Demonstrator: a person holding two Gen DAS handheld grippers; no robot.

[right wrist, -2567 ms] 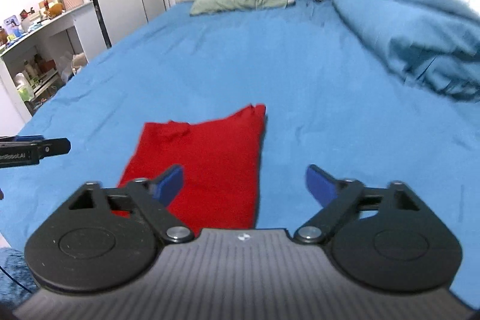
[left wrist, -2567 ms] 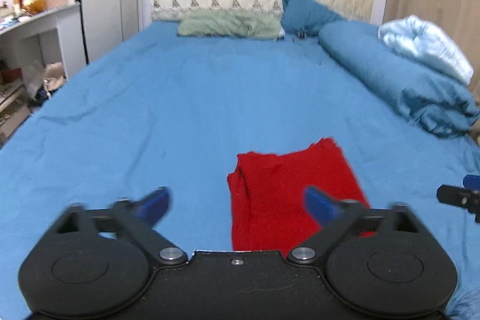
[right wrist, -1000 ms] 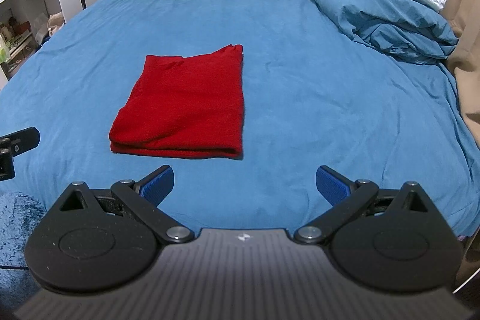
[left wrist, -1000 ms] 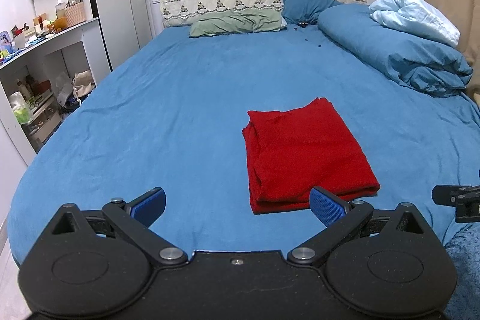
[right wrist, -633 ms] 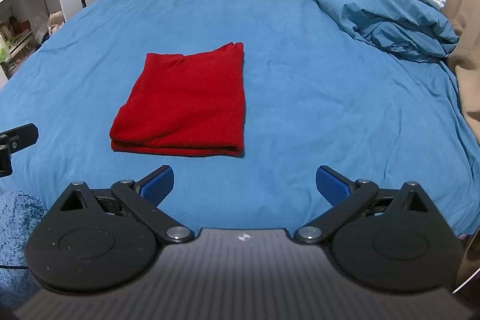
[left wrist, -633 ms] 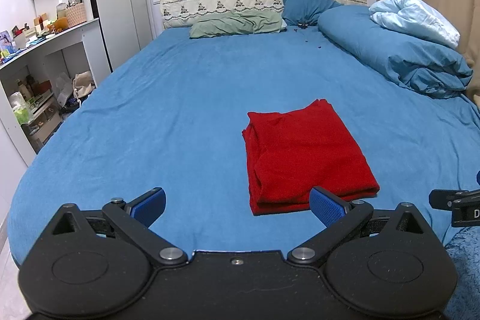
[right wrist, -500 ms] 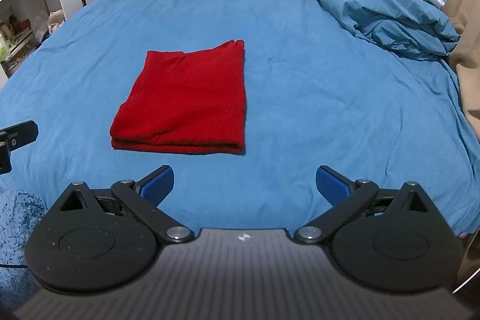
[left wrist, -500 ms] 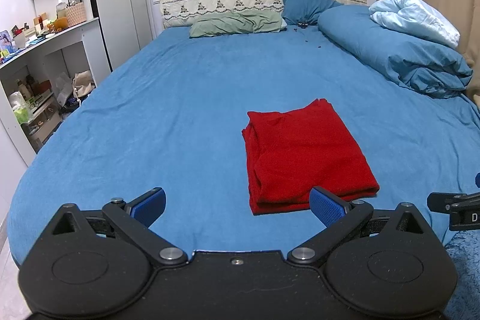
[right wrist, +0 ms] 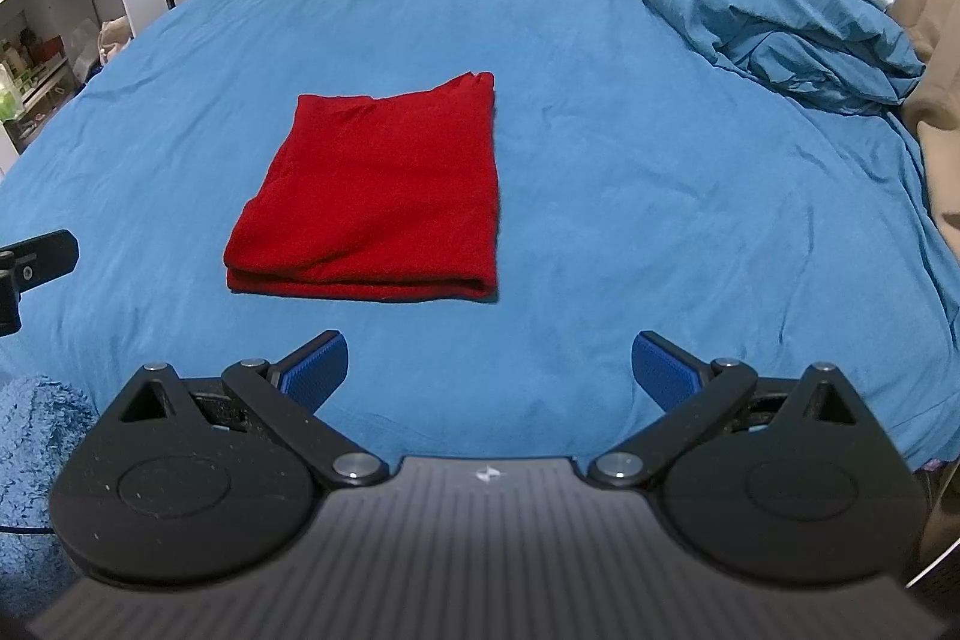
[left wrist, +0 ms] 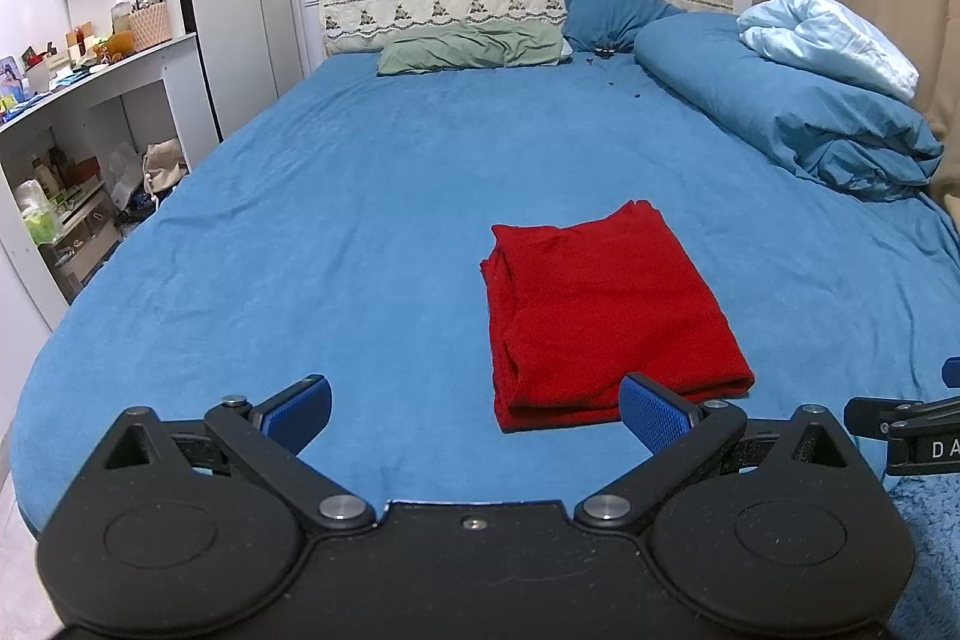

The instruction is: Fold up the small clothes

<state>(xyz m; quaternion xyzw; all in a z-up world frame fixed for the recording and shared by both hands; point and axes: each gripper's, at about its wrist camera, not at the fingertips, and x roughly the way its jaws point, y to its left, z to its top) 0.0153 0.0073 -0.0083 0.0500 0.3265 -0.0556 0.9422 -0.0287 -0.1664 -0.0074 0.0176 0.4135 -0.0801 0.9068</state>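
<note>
Left gripper (left wrist: 474,409) is hanging with its blue pads spread wide apart, gripping nothing; right gripper (right wrist: 489,364) is likewise standing fully apart and empty. Both are sitting at the bottom of their frames, near the foot edge of the blue bed (left wrist: 360,196), well apart from the cloth.

Red garment (left wrist: 600,316) is lying flat in the centre-right of the left view and centre-left of the right view (right wrist: 378,196), already a neat layered rectangle. A rounded fold is facing the lower edge of the right frame; stacked edges are showing along the left side in the left view.

Judgement: folding is looking essentially finished; the step in hand is reading as release and stand-off, or one optional last halving.

If halving: each pad pair should be pinching all layers at the two near corners together, lifting low, carrying toward the upper frame and laying the corners square on the far ones. Risk: catching the bedsheet along with the cloth, or grabbing only the top layer and splaying the stack.
</note>
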